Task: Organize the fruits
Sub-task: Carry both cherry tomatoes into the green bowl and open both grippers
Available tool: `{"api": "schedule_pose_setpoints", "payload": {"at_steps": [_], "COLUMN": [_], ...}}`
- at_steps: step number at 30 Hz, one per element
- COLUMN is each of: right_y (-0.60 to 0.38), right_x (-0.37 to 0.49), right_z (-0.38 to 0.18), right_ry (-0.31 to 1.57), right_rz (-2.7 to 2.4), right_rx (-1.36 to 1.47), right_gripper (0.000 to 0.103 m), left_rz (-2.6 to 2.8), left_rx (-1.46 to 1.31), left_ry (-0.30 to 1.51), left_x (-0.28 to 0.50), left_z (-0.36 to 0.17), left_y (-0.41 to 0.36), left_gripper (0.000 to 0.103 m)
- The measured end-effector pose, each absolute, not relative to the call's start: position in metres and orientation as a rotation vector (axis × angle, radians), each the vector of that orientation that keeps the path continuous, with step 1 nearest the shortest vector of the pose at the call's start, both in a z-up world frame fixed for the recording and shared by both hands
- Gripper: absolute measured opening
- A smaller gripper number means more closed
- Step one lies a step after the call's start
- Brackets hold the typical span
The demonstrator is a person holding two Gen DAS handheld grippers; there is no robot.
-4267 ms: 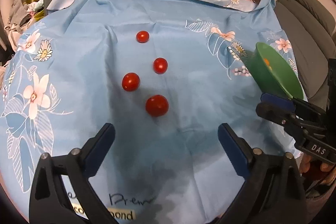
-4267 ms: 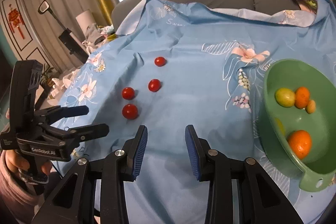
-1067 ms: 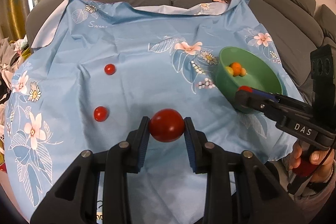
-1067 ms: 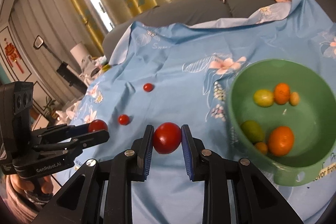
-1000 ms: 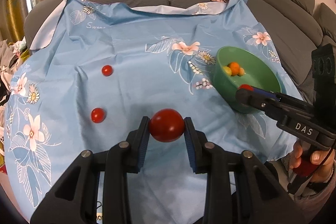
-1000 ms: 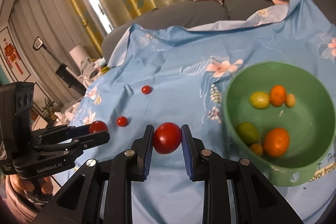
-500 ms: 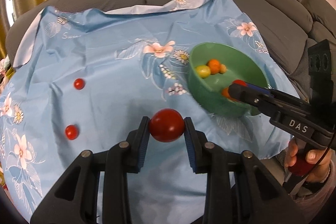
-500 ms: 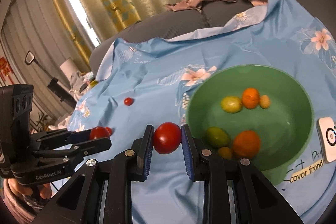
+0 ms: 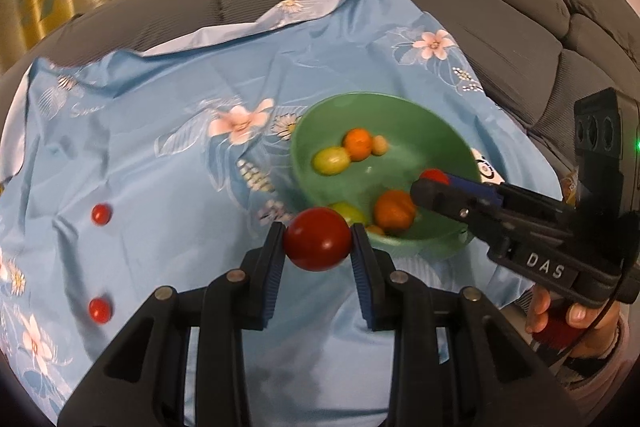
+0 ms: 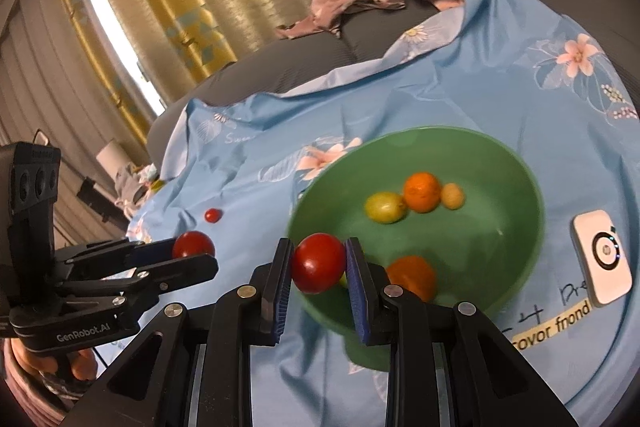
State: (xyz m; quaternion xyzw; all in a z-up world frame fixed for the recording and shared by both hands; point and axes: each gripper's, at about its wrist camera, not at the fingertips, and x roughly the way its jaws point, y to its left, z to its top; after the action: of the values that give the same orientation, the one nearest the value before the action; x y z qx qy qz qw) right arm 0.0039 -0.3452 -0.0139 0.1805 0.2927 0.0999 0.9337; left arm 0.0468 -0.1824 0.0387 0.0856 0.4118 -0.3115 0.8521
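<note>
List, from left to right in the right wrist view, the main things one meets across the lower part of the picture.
left hand-held gripper with its red tomato → right hand-held gripper with its red tomato → green bowl → white device

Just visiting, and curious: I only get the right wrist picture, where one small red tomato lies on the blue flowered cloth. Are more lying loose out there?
Observer: Two lie loose in the left wrist view: the farther small red tomato and the nearer small red tomato.
Operator: What hides behind the large red tomato in front of me?
Observer: A round green fruit in the green plastic bowl, with a tiny orange fruit beside it.
</note>
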Motion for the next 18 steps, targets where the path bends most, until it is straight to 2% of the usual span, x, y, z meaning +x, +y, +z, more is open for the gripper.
{"api": "schedule_pose_setpoints", "payload": {"at_steps": [18], "right_y": [-0.387], "right_x": [0.004], "right_z": [-0.027], "right_ry": [0.595], "right_rz": [0.124], "right_rx": [0.426], "right_gripper": [0.028], "left_rz": [-0.751], "left_rx": [0.266], "left_ry": [0.896], "left_x": [0.07], "left_z": [0.027], "left_y": [-0.256], "left_gripper": [0.032]}}
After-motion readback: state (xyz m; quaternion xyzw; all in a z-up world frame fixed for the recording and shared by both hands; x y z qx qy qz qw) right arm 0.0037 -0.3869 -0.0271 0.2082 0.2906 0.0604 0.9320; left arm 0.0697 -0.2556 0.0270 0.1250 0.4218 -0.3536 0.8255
